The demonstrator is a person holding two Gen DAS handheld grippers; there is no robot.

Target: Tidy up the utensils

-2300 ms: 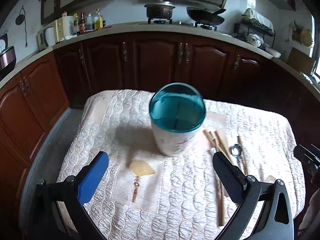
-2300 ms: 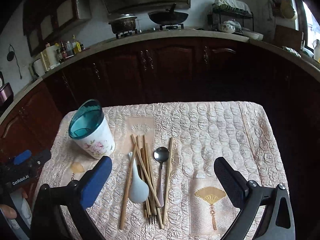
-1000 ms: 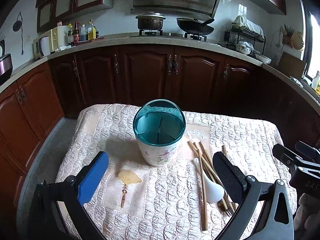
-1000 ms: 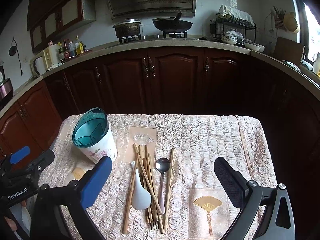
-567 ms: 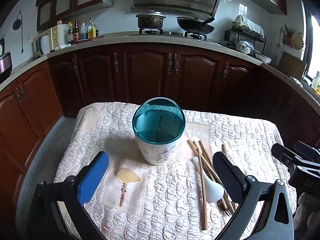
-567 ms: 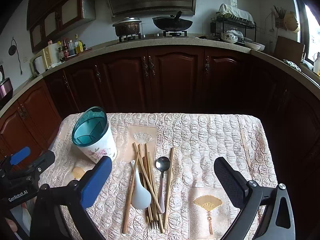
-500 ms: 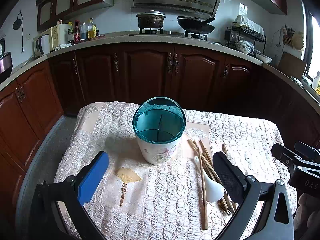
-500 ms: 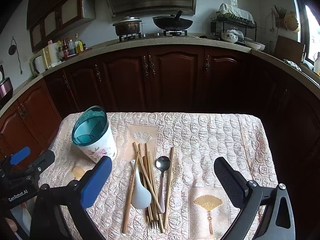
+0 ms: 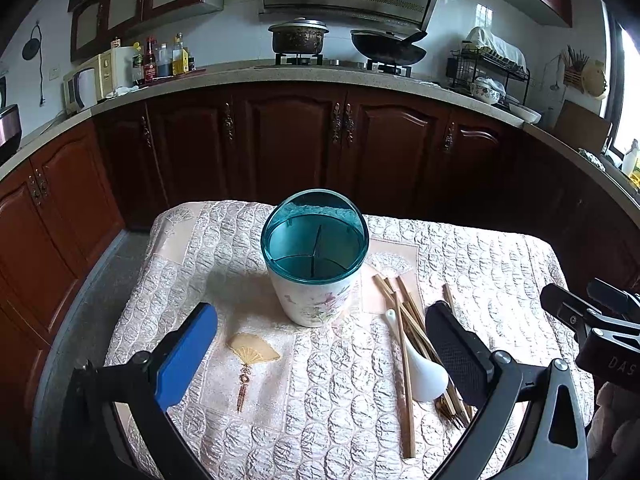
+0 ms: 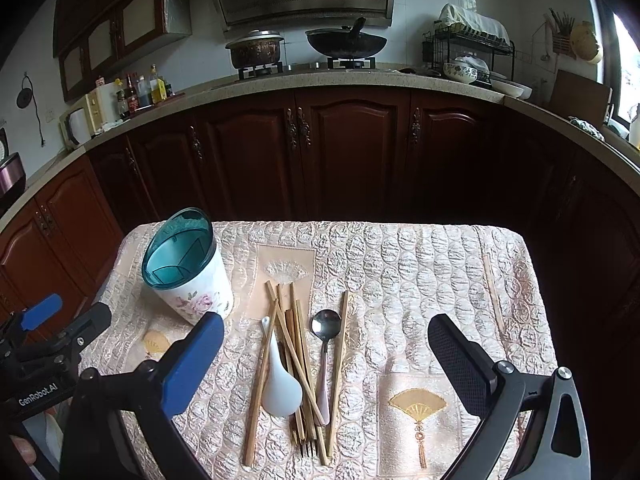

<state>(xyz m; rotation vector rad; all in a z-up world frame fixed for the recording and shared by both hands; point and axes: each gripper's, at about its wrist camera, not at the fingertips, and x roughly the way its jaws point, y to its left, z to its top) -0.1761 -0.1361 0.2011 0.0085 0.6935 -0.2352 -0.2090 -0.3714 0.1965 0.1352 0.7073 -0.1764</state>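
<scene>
A white floral utensil holder [image 9: 316, 258] [image 10: 188, 270] with a teal divided rim stands upright on the quilted table, empty. To its right lies a loose pile: several wooden chopsticks [image 10: 294, 356] [image 9: 404, 344], a white ceramic spoon [image 10: 280, 388] [image 9: 420, 368], a metal spoon [image 10: 325, 330] and a fork [image 10: 308, 448] whose tines show under the sticks. My left gripper [image 9: 320, 332] hovers open in front of the holder. My right gripper [image 10: 326, 346] hovers open over the pile, holding nothing.
The table carries a pale quilted cloth [image 10: 420, 272] with fan motifs [image 10: 418, 404]. Dark wooden cabinets [image 9: 296, 148] and a counter with a pot and a wok curve behind it. The right half of the cloth is bare.
Both views pulled back and rose from the table over the first second or so; in the last half second almost nothing moved. Both grippers stayed open.
</scene>
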